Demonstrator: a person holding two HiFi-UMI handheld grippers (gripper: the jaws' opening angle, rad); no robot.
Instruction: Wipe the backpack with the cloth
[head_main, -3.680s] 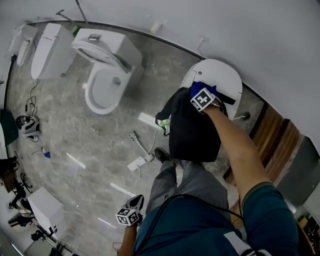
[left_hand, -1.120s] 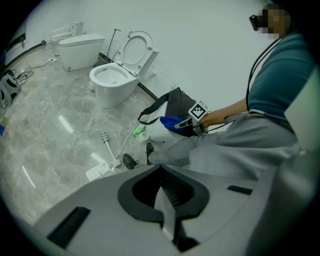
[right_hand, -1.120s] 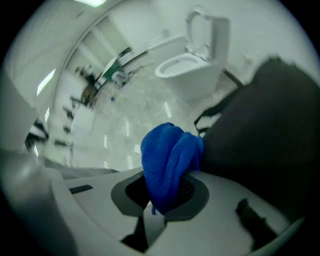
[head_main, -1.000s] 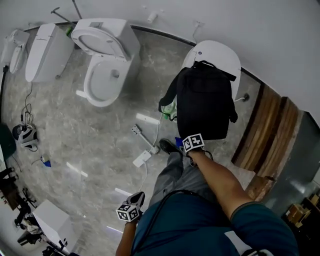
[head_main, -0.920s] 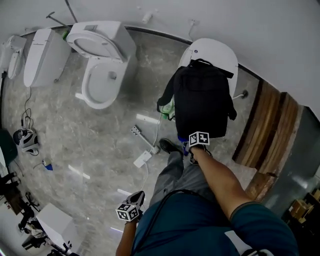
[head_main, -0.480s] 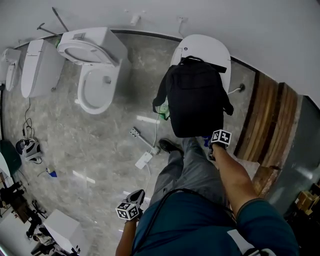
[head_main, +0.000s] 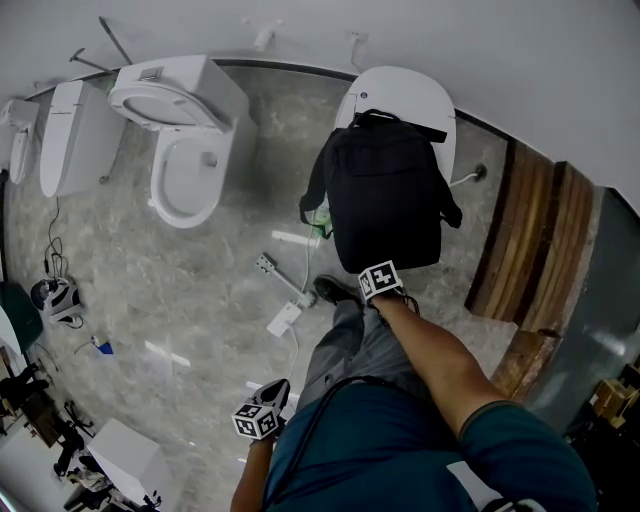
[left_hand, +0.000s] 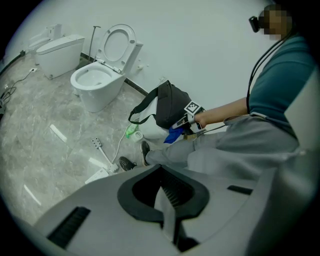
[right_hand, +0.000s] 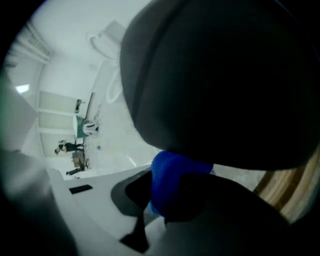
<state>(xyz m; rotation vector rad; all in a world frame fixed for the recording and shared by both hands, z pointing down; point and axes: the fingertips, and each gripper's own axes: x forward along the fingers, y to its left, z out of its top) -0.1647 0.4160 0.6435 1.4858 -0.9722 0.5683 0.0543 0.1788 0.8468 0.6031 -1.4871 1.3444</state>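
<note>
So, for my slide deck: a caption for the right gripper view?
Right gripper holds blue cloth at the black backpack's lower edge.

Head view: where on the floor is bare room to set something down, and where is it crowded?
Bare marble floor lies between the open toilet and the power strip. It is crowded beside the backpack: green bottle and shoe.

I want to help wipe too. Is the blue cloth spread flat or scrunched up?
Scrunched up. The blue cloth is a rounded wad clamped in the right tool, at the lower edge of the black backpack.
</note>
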